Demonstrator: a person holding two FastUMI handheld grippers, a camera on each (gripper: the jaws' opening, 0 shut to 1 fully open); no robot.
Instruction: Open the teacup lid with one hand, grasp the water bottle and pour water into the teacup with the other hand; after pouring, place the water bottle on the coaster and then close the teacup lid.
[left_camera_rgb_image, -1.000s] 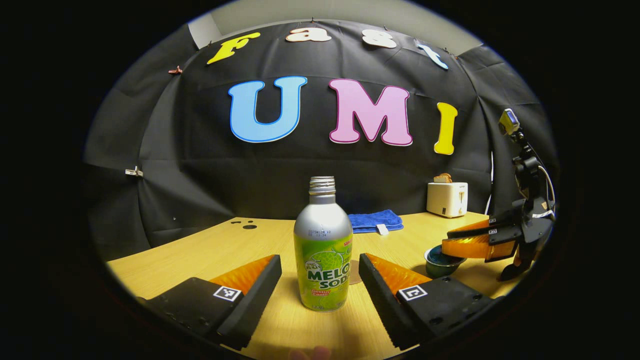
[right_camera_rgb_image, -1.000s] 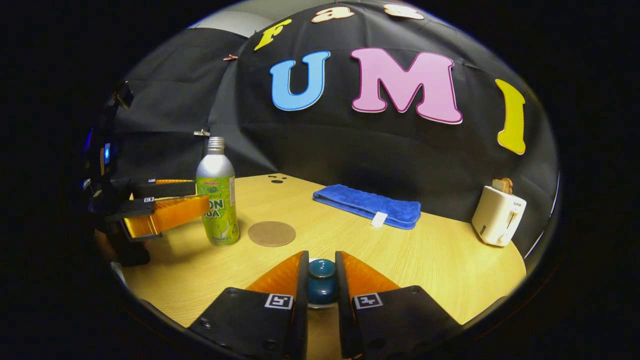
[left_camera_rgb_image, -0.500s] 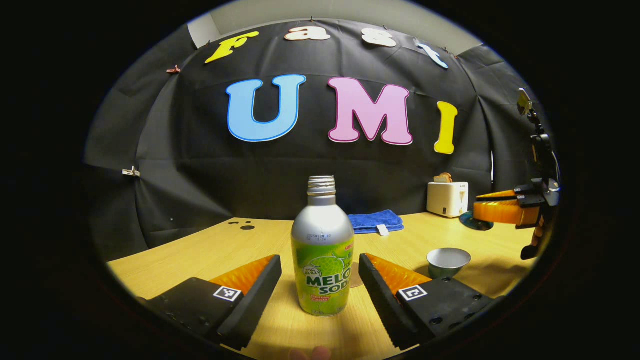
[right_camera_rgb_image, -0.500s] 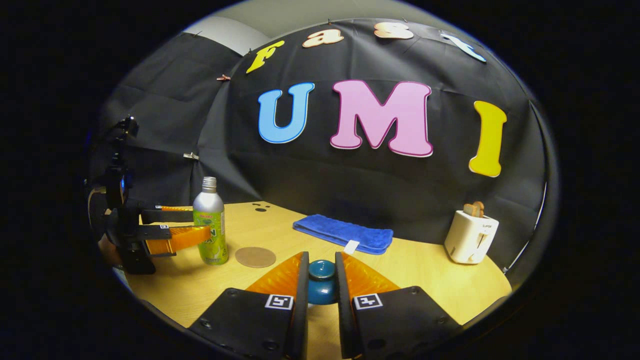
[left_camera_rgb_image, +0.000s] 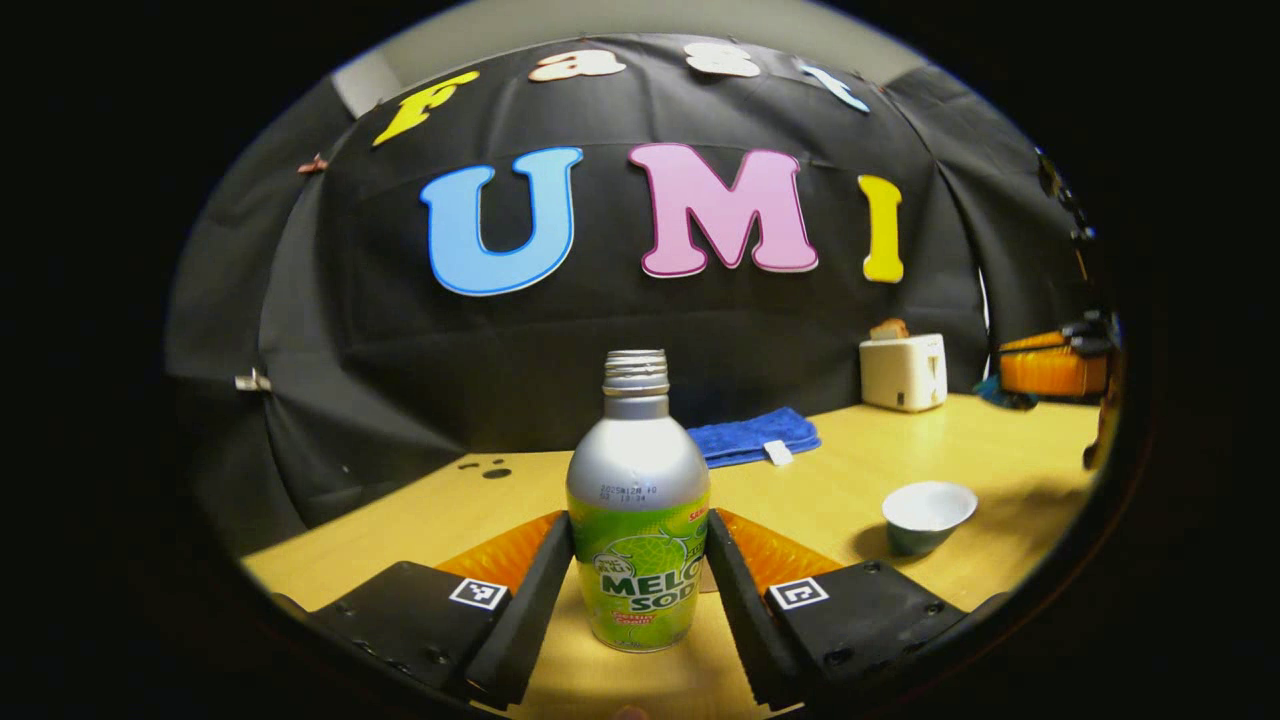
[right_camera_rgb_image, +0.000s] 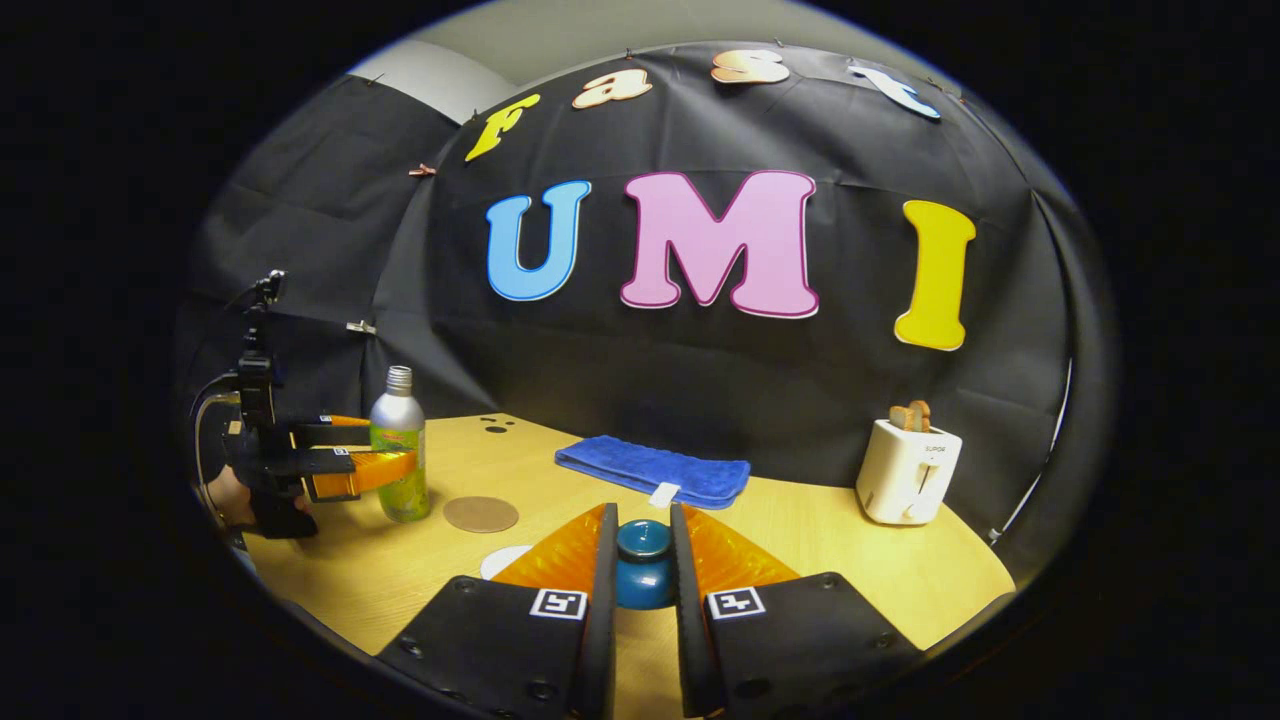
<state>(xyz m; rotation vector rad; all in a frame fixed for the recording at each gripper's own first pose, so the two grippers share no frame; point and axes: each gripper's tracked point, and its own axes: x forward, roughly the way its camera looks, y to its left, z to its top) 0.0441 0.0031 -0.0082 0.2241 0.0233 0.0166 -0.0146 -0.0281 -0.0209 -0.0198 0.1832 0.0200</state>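
Note:
The water bottle (left_camera_rgb_image: 637, 520), silver with a green label and no cap, stands upright on the wooden table (left_camera_rgb_image: 820, 490). My left gripper (left_camera_rgb_image: 637, 527) is shut on its lower body, a finger pressed to each side. The same bottle (right_camera_rgb_image: 398, 458) and left gripper (right_camera_rgb_image: 372, 465) appear far left in the right gripper view. The uncovered teacup (left_camera_rgb_image: 928, 512), white inside, stands to the right of the bottle. My right gripper (right_camera_rgb_image: 643, 515) is shut on the teal lid (right_camera_rgb_image: 643, 570), held in the air above the table. The round brown coaster (right_camera_rgb_image: 481, 514) lies beside the bottle.
A folded blue towel (right_camera_rgb_image: 652, 470) lies near the back wall. At the back right, a white toaster (right_camera_rgb_image: 908, 470) holds bread. A hand (right_camera_rgb_image: 228, 497) grips the left gripper's handle. The raised right gripper (left_camera_rgb_image: 1050, 370) hangs at the far right, above the cup.
My left gripper's fingers have come together onto the bottle's sides. The right gripper has carried the lid up off the teacup and away from it, leaving the cup uncovered.

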